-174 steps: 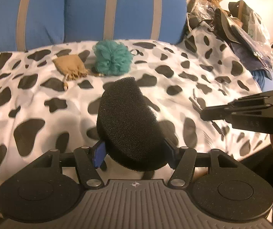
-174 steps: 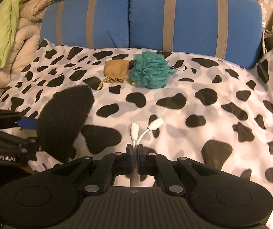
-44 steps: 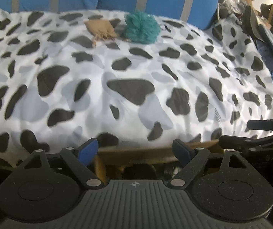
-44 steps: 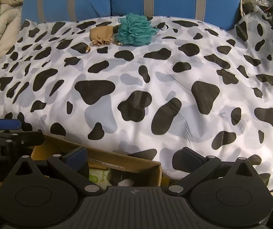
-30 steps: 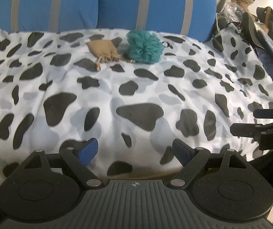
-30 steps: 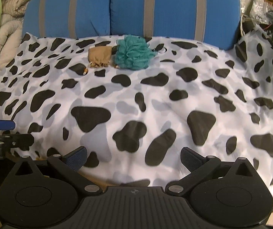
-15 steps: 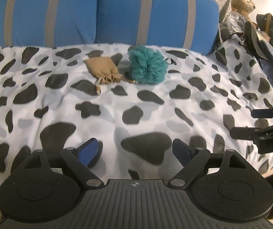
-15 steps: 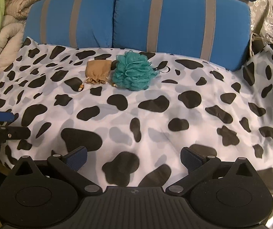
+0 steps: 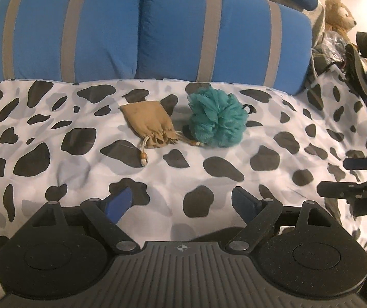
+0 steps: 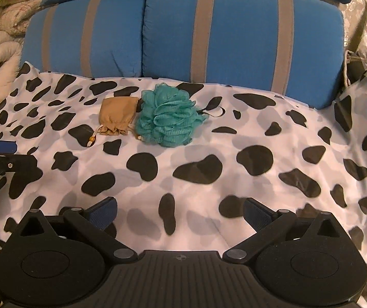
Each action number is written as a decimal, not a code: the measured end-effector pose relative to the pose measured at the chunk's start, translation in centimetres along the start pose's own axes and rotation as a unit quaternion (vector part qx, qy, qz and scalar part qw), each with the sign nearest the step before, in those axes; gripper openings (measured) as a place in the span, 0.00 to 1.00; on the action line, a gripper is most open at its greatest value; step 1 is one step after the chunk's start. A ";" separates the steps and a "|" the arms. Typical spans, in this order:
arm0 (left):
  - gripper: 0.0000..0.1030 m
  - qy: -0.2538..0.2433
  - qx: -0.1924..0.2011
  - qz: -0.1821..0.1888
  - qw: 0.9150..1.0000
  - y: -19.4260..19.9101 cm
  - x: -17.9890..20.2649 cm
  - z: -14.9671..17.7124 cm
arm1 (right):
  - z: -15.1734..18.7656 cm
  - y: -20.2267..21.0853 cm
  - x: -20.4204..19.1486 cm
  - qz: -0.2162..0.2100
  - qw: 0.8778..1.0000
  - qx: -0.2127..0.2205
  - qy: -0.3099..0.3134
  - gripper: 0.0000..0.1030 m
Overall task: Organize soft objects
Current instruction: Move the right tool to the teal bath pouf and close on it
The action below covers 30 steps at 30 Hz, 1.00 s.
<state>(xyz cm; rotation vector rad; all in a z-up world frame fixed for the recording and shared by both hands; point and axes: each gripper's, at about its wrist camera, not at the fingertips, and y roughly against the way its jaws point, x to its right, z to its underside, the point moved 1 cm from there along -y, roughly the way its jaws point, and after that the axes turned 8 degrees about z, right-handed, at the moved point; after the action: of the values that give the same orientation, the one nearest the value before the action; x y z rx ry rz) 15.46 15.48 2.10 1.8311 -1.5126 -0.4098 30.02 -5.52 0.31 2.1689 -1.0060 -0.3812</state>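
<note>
Both claws have swung away from the box edge and now face the bed; we carry nothing; our left gripper (image 9: 181,201) stands wide and empty, our right gripper (image 10: 179,211) likewise; ahead of both, well apart, the tan pouch (image 9: 148,124) and teal loofah (image 9: 217,118) lie just beside each other on the cow-print cover (image 9: 55,169), probably our next pickups, one apiece.

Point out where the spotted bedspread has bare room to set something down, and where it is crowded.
Free: the wide stretch of spotted bedspread between both open grippers, left gripper and right gripper, and the two items; also right of the teal bath pouf. Crowded: pouf and tan drawstring pouch side by side before the blue pillows; clutter at the right edge.
</note>
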 end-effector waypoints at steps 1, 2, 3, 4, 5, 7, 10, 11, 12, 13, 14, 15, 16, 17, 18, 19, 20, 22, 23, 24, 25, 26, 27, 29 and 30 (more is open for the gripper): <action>0.83 0.000 0.000 0.001 1.000 -0.2 0.0 -0.1 | -0.3 -0.3 0.0 -0.001 1.000 0.002 0.002 1.00; 0.83 0.000 0.000 0.002 1.000 -0.3 -0.1 -0.2 | -0.5 -0.7 -0.1 -0.002 1.000 0.005 0.003 1.00; 0.83 -0.002 -0.001 0.004 1.000 -0.5 -0.1 -0.2 | -0.8 -1.0 -0.2 -0.003 1.000 0.007 0.004 1.00; 0.83 -0.004 -0.002 0.005 1.000 -0.7 -0.1 -0.3 | -1.1 -1.4 -0.2 -0.002 1.000 0.010 0.005 1.00; 0.83 -0.009 -0.003 0.004 1.000 -0.9 0.0 -0.3 | -1.3 -1.8 -0.3 -0.003 1.000 0.012 0.004 1.00; 0.83 -0.013 -0.006 0.000 1.000 -1.4 0.0 -0.5 | -1.9 -2.6 -0.5 -0.002 1.000 0.016 0.005 1.00; 0.83 0.003 -0.011 0.004 1.000 -1.8 -0.3 -0.7 | -2.6 -4.0 -0.9 0.001 1.000 0.017 0.009 1.00; 0.83 0.009 -0.011 0.010 1.000 -1.8 -0.3 -0.8 | -2.9 -4.4 -1.0 0.002 1.000 0.018 0.009 1.00; 0.83 0.013 -0.012 0.013 1.000 -1.9 -0.3 -0.9 | -3.1 -4.7 -1.1 0.002 1.000 0.019 0.009 1.00; 0.83 0.013 -0.013 0.016 1.000 -2.0 -0.3 -0.9 | -3.3 -5.1 -1.2 0.002 1.000 0.019 0.008 1.00; 0.83 0.010 -0.015 0.016 1.000 -2.1 -0.2 -0.9 | -3.5 -5.4 -1.3 0.002 1.000 0.019 0.008 1.00; 0.83 0.007 -0.016 0.014 1.000 -2.2 0.0 -0.9 | -3.7 -5.6 -1.4 0.001 1.000 0.020 0.007 1.00; 0.83 0.005 -0.017 0.012 1.000 -2.3 0.1 -0.9 | -3.8 -5.9 -1.5 0.000 1.000 0.021 0.006 1.00; 0.83 0.004 -0.020 0.012 1.000 -2.4 0.2 -0.9 | -4.0 -6.1 -1.6 0.000 1.000 0.023 0.006 1.00; 0.83 0.004 -0.022 0.013 1.000 -2.4 0.3 -0.9 | -4.2 -6.2 -1.6 0.000 1.000 0.024 0.006 1.00; 0.83 0.006 -0.024 0.016 1.000 -2.4 0.3 -0.9 | -4.4 -6.4 -1.7 0.000 1.000 0.026 0.006 1.00; 0.83 0.006 -0.026 0.021 0.999 -2.5 0.4 -0.9 | -4.6 -6.6 -1.8 -0.001 1.000 0.028 0.006 1.00; 0.83 0.006 -0.028 0.022 0.999 -2.5 0.5 -0.9 | -4.9 -6.9 -2.0 -0.003 0.999 0.033 0.006 1.00; 0.83 0.006 -0.029 0.021 0.999 -2.5 0.5 -0.9 | -5.0 -7.1 -2.1 -0.003 0.999 0.036 0.006 1.00; 0.83 0.006 -0.030 0.021 0.999 -2.5 0.5 -1.0 | -5.2 -7.3 -2.3 -0.002 0.999 0.038 0.007 1.00; 0.83 0.007 -0.030 0.023 0.999 -2.4 0.5 -1.0 | -5.3 -7.6 -2.4 -0.003 0.999 0.040 0.007 1.00; 0.83 0.009 -0.030 0.024 0.999 -2.4 0.4 -1.1 | -5.4 -7.9 -2.6 -0.003 0.999 0.042 0.008 1.00; 0.83 0.010 -0.031 0.025 0.999 -2.4 0.4 -1.1 | -5.5 -8.2 -2.7 -0.003 0.999 0.043 0.008 1.00; 0.83 0.013 -0.034 0.025 0.999 -2.4 0.3 -1.2 | -5.7 -9.0 -3.0 -0.004 0.999 0.047 0.007 1.00; 0.83 0.016 -0.035 0.024 0.999 -2.4 0.2 -1.3 | -5.8 -9.4 -3.1 -0.004 0.999 0.048 0.006 1.00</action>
<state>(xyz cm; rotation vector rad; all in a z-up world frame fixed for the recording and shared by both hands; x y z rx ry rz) 18.10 15.82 1.35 1.7352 -1.4986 -0.4042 36.22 3.82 -2.29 2.2579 -1.0286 -0.3281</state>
